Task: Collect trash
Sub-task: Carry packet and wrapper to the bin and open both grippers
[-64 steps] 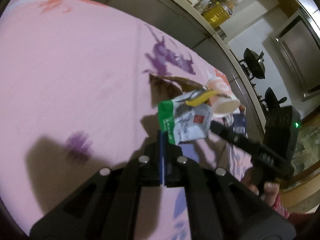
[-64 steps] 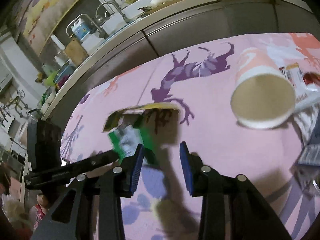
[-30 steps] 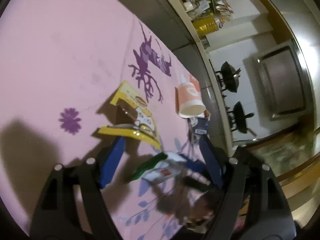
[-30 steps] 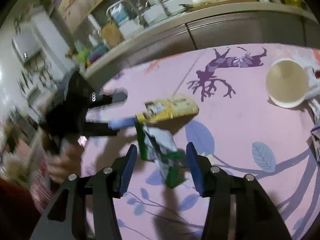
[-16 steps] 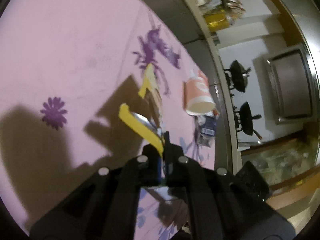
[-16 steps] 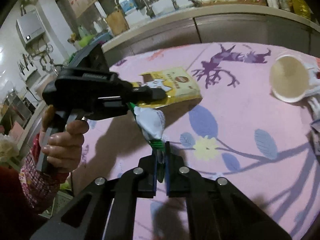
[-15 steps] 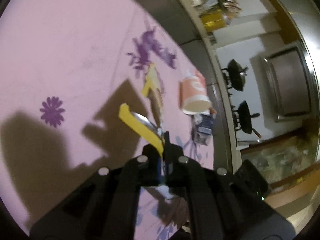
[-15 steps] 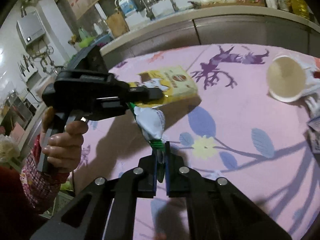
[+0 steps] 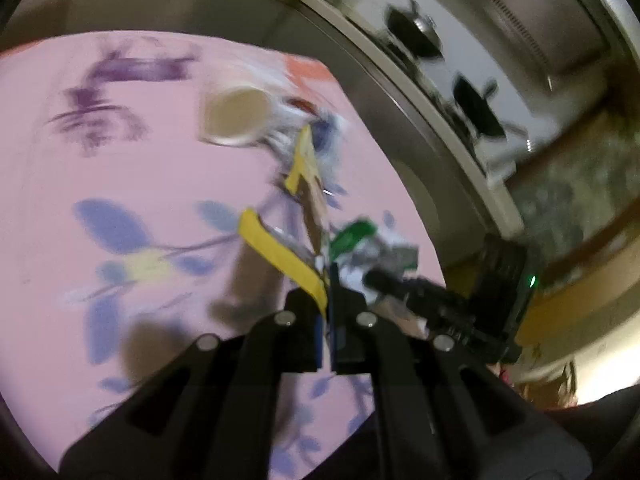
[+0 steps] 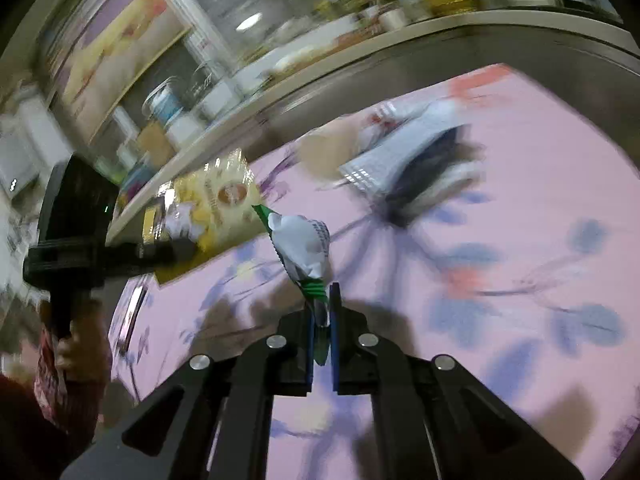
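My left gripper (image 9: 327,284) is shut on a yellow snack wrapper (image 9: 280,252), seen edge-on and lifted above the pink tablecloth (image 9: 140,168). In the right wrist view the same yellow wrapper (image 10: 216,200) hangs from the left gripper (image 10: 188,248), held by a hand (image 10: 76,340). My right gripper (image 10: 322,300) is shut on a green and white wrapper (image 10: 304,248), also off the cloth. In the left wrist view that green wrapper (image 9: 356,236) shows just right of my fingers, in the right gripper (image 9: 370,280). A paper cup (image 9: 236,118) lies on its side farther back.
Crumpled wrappers and a dark packet (image 10: 416,164) lie in a blurred heap on the pink tablecloth (image 10: 540,168) beside the paper cup (image 10: 328,148). A grey counter (image 10: 440,40) with jars and bottles runs behind the table. Pans (image 9: 416,36) hang on the wall to the right.
Both grippers closed on their wrappers, yellow in the left and green in the right, lifted them and swept sideways toward the cup and the heap of wrappers. The views are now motion-blurred.
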Action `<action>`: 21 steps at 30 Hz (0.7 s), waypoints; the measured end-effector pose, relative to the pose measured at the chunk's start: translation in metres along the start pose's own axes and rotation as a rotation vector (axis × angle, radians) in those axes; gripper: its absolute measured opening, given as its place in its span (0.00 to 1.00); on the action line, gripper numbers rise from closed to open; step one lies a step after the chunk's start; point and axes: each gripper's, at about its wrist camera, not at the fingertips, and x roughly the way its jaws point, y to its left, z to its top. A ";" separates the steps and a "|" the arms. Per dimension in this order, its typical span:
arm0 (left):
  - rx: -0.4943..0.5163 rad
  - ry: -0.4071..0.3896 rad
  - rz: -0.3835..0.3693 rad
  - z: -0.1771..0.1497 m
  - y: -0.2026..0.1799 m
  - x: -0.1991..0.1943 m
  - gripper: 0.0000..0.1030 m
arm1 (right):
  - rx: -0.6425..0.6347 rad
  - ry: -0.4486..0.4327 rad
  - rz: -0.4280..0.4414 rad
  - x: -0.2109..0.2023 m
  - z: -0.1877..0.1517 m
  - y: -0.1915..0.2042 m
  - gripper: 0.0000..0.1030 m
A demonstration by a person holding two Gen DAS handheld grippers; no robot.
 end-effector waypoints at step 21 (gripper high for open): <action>0.400 0.282 -0.024 0.103 -0.223 0.273 0.01 | 0.475 -0.411 -0.340 -0.155 0.005 -0.236 0.04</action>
